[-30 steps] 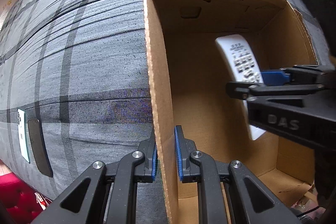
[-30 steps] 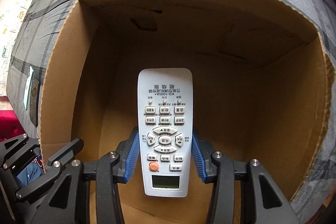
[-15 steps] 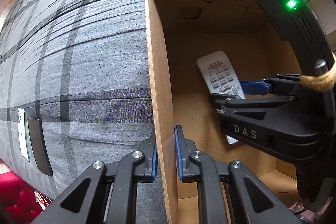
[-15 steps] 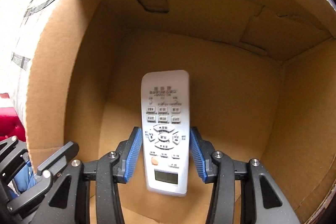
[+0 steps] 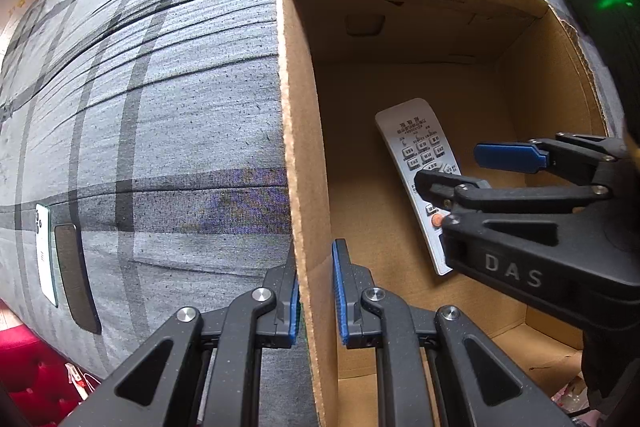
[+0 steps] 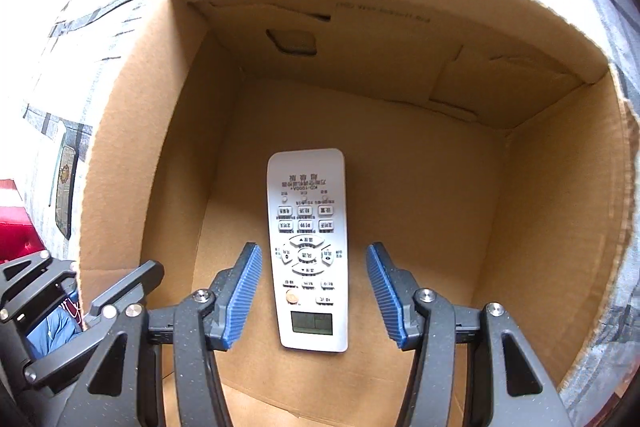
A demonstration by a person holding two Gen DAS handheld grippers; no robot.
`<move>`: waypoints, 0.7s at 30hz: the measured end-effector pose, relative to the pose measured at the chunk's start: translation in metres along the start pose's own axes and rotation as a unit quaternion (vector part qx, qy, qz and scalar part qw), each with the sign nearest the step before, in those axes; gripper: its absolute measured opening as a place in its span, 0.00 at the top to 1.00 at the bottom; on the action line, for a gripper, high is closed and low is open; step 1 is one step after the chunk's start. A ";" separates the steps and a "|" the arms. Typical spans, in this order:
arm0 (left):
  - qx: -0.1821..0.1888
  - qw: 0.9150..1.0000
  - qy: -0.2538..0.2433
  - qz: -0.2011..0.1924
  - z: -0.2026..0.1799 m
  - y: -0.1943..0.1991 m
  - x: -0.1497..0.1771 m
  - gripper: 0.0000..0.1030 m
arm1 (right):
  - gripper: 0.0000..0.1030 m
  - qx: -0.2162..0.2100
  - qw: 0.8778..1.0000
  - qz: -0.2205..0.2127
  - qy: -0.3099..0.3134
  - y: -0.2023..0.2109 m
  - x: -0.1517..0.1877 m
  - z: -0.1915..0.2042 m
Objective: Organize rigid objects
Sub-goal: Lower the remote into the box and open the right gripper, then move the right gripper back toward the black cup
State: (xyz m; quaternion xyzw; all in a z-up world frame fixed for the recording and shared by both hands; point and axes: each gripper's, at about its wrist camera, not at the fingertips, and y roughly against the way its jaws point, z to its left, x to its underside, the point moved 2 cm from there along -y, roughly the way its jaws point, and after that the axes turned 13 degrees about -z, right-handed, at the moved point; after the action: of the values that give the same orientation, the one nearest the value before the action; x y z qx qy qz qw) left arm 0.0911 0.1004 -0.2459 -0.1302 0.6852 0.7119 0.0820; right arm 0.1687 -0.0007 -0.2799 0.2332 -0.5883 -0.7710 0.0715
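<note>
A white remote control (image 6: pixel 306 247) lies flat on the floor of an open cardboard box (image 6: pixel 132 187). My right gripper (image 6: pixel 314 267) hangs just above it, pointing down. Its jaws are opening, and the blue pads (image 6: pixel 244 291) stand clear of the remote's sides. In the left wrist view the remote (image 5: pixel 420 155) shows inside the box under the right gripper (image 5: pixel 464 169). My left gripper (image 5: pixel 316 267) is shut on the left wall of the box (image 5: pixel 304 147), one pad on each face of the wall's top edge.
The box stands on a grey plaid cloth (image 5: pixel 160 107). On the cloth to the left lie a white phone (image 5: pixel 44 255) and a dark phone (image 5: pixel 76 275) side by side. A red cushioned surface (image 5: pixel 28 367) shows past the cloth's lower left edge.
The right gripper went down into the box with the remote, then let go of it. The remote now lies on the box floor and the jaws stand wider. The left gripper kept still.
</note>
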 end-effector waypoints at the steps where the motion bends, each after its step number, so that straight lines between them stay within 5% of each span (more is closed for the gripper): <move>1: 0.000 1.000 0.000 0.000 0.000 0.000 0.000 0.86 | 0.43 0.000 1.000 -0.003 -0.001 0.004 0.000 0.001; 12: -0.003 1.000 -0.001 0.002 0.000 0.001 -0.002 0.86 | 0.41 0.011 0.999 -0.033 -0.008 0.038 -0.002 -0.004; 21: -0.004 1.000 -0.003 0.004 -0.001 0.000 -0.002 0.86 | 0.21 0.035 0.997 -0.075 0.013 0.074 -0.004 -0.006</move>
State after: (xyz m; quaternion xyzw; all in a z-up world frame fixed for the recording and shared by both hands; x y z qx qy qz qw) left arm 0.0929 0.0994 -0.2457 -0.1256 0.6828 0.7152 0.0805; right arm 0.1626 -0.0264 -0.2101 0.2884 -0.5947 -0.7503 0.0130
